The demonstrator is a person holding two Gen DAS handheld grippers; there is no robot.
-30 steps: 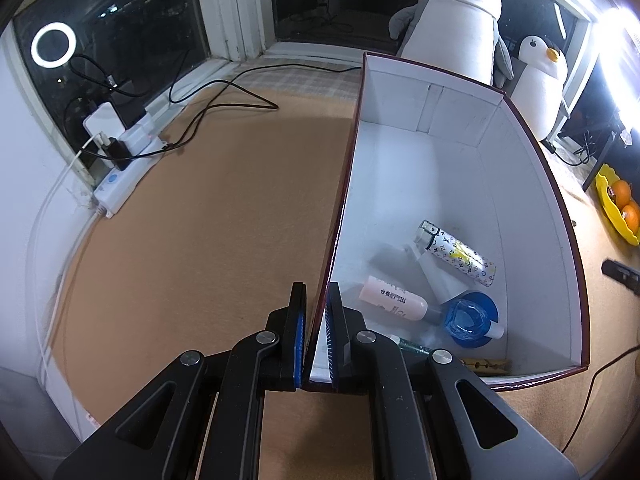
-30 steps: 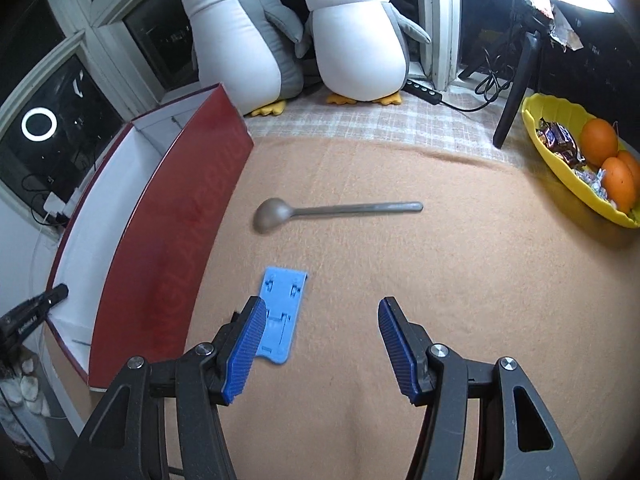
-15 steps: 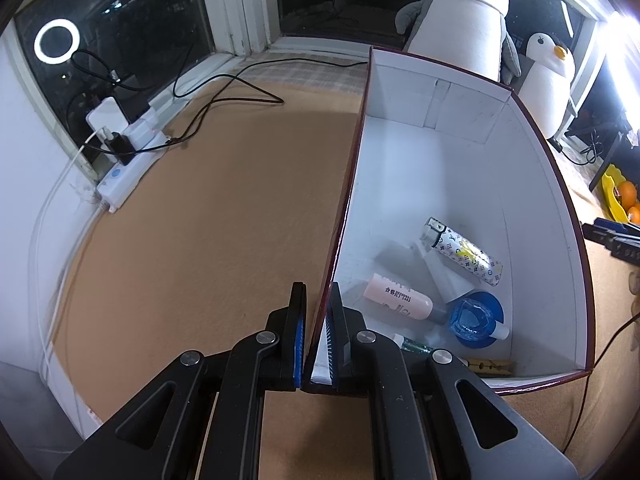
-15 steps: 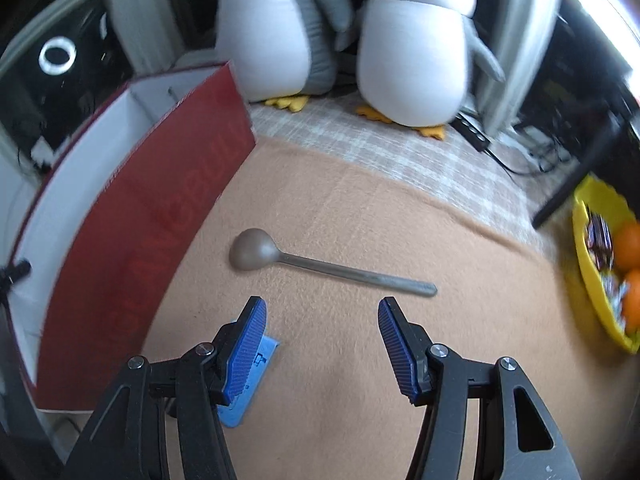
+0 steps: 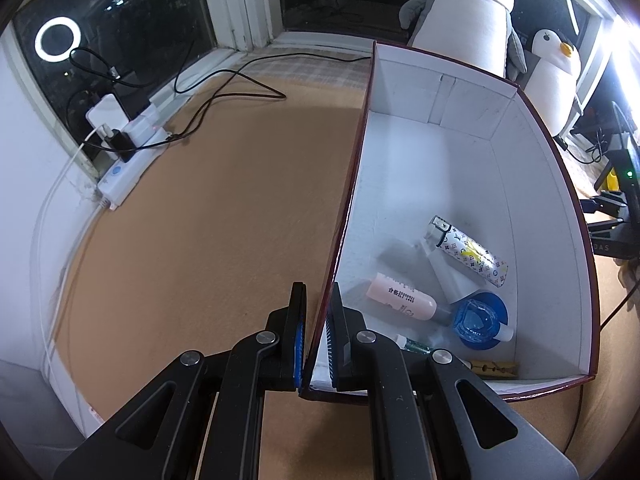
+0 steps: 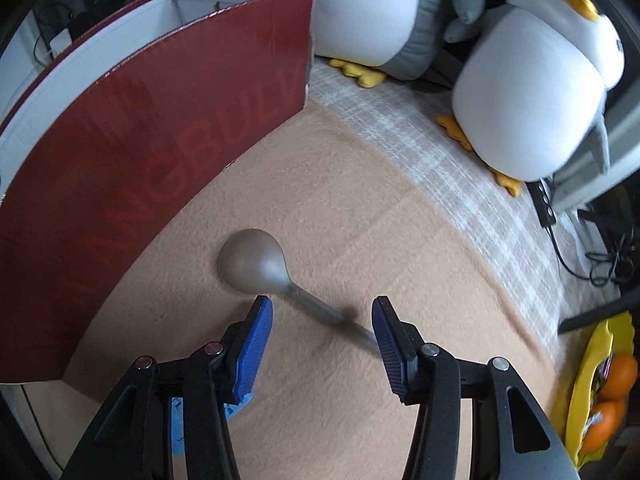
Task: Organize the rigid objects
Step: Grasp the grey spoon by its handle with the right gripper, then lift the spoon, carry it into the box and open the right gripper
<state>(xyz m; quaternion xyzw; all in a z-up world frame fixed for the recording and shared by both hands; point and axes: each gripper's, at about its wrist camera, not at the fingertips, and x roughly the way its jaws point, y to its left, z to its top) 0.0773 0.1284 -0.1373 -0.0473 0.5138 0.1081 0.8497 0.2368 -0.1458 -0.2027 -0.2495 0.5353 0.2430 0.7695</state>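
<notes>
Two plush penguins (image 6: pixel 532 92) sit at the back of the tabletop (image 6: pixel 340 208), beside the far corner of the red box (image 6: pixel 152 128). A yellow bowl (image 6: pixel 588 376) holding two oranges (image 6: pixel 616 376) sits at the right edge, well apart from the box. On the other side, a white power strip (image 5: pixel 128 160) with black cables lies by the window.

Inside the box lie a patterned lighter (image 5: pixel 468 250), a pink tube (image 5: pixel 400 296), a round blue lid (image 5: pixel 480 318) and a wooden clothespin (image 5: pixel 494 368); other small pieces there are hard to make out.

One grey spoon (image 6: pixel 256 262) lies on the tabletop just beside the box wall, its handle running between the fingers of the right tool (image 6: pixel 322 340). That tool's jaws are apart and not touching the handle; they have just been narrowing. A blue plastic piece (image 6: pixel 180 420) lies mostly hidden under its left finger.

A second ago the right tool stood over the blue piece with the spoon further ahead.

The left tool (image 5: pixel 316 336) is clamped on the box's near wall, as before.
</notes>
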